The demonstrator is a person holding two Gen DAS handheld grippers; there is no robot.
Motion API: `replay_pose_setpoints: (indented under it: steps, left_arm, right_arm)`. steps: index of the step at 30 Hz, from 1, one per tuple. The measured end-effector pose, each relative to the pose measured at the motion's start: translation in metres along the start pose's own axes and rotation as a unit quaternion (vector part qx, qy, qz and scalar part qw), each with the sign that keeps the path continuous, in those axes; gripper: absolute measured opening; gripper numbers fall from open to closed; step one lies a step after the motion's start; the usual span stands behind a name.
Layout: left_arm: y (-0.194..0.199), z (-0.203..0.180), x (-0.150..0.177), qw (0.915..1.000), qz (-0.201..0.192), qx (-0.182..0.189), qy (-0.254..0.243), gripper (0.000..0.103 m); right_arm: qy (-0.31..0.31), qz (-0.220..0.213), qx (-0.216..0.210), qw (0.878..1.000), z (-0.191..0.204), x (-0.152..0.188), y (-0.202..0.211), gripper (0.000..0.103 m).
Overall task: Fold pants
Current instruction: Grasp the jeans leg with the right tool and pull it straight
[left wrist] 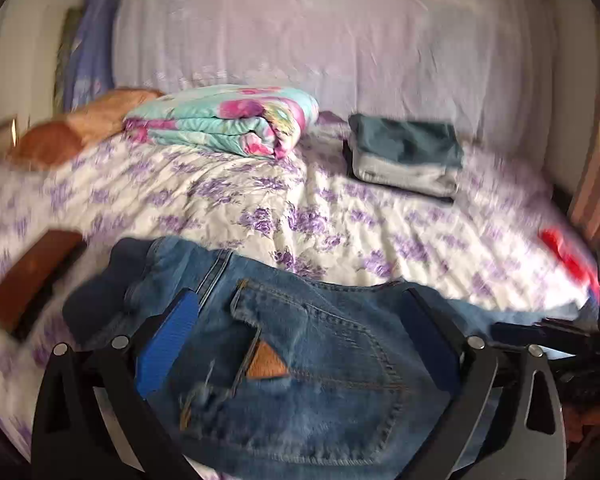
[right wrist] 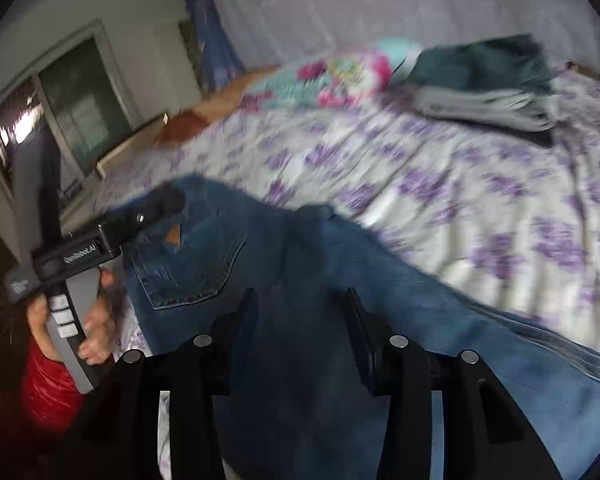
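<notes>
Left gripper (left wrist: 300, 316): black frame, silver round screws, blue ribbed pads (left wrist: 168, 344). Right gripper (right wrist: 300, 312): black fingers, silver screws. Handle (right wrist: 66, 320) grey with pale buttons, white lettering on black body. Sleeve (right wrist: 46, 392) glossy red.

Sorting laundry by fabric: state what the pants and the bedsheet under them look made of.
Pants: blue denim, matte and faded, with orange contrast stitching round the pocket and a tan patch, likely leather. Bedsheet: thin woven cloth, probably cotton, matte, creased, printed with purple flowers.

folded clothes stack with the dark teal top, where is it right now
The folded clothes stack lies on the floral bedsheet at the far right of the bed in the left wrist view, right of the rolled floral blanket, beyond the jeans.
</notes>
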State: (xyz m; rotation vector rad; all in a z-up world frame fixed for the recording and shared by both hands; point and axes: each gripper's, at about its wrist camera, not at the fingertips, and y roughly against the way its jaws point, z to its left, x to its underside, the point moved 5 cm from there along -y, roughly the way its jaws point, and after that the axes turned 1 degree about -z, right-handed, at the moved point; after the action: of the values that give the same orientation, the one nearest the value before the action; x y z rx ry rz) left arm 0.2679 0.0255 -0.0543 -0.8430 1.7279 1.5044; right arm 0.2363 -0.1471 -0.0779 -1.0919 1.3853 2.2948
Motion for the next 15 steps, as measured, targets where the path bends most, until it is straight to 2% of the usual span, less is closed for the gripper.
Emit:
replay_pose_setpoints:
  steps: [1, 2, 3, 4, 5, 6, 7, 8, 10, 11, 13, 15]
  left_arm:
    - [-0.011, -0.001, 0.002, 0.9997, 0.013, -0.017, -0.016, 0.098]
    - [-0.027, 0.004, 0.009, 0.9986, 0.027, -0.040, -0.021, 0.098]
    - [-0.046, 0.010, 0.019, 0.9975, 0.038, -0.054, -0.027, 0.098]
    - [-0.052, 0.011, 0.020, 0.9964, 0.058, -0.055, -0.028, 0.098]
    - [-0.047, 0.009, 0.017, 0.9970, 0.040, -0.058, -0.032, 0.098]
    - [-0.043, 0.008, 0.017, 0.9974, 0.027, -0.060, -0.032, 0.098]
    - [-0.045, 0.009, 0.018, 0.9972, 0.031, -0.060, -0.031, 0.098]
    - [-0.043, 0.010, 0.019, 0.9976, 0.032, -0.056, -0.027, 0.098]
    - [-0.025, 0.017, 0.020, 0.9992, 0.004, -0.040, -0.004, 0.098]
    - [-0.012, 0.023, 0.022, 0.9995, -0.013, -0.028, 0.011, 0.098]
    - [-0.001, 0.034, 0.024, 0.9993, -0.021, 0.000, 0.032, 0.098]
    - [0.001, 0.043, 0.034, 0.9991, -0.005, 0.026, 0.034, 0.098]
  right_arm:
    - [0.000, 0.006, 0.016, 1.000, -0.003, -0.004, -0.014, 0.037]
    - [-0.001, 0.009, 0.037, 0.999, -0.013, -0.006, -0.024, 0.017]
    - [-0.020, 0.015, 0.049, 0.998, -0.028, -0.010, -0.035, 0.010]
    - [-0.053, 0.013, 0.038, 0.998, -0.039, -0.013, -0.036, 0.000]
    - [-0.086, 0.009, 0.024, 0.996, -0.049, -0.016, -0.034, 0.000]
    - [-0.093, 0.009, 0.012, 0.996, -0.051, -0.016, -0.036, 0.000]
    - [-0.099, 0.002, 0.004, 0.995, -0.051, -0.014, -0.034, 0.001]
    - [-0.104, -0.009, 0.002, 0.994, -0.050, -0.013, -0.028, 0.005]
    - [-0.117, -0.047, 0.005, 0.992, -0.047, -0.004, 0.002, 0.014]
    - [-0.117, -0.065, 0.000, 0.991, -0.041, 0.003, 0.022, 0.035]
    - [-0.111, -0.101, 0.010, 0.989, -0.034, 0.020, 0.062, 0.064]
    - [-0.099, -0.104, 0.056, 0.988, -0.043, 0.041, 0.088, 0.066]
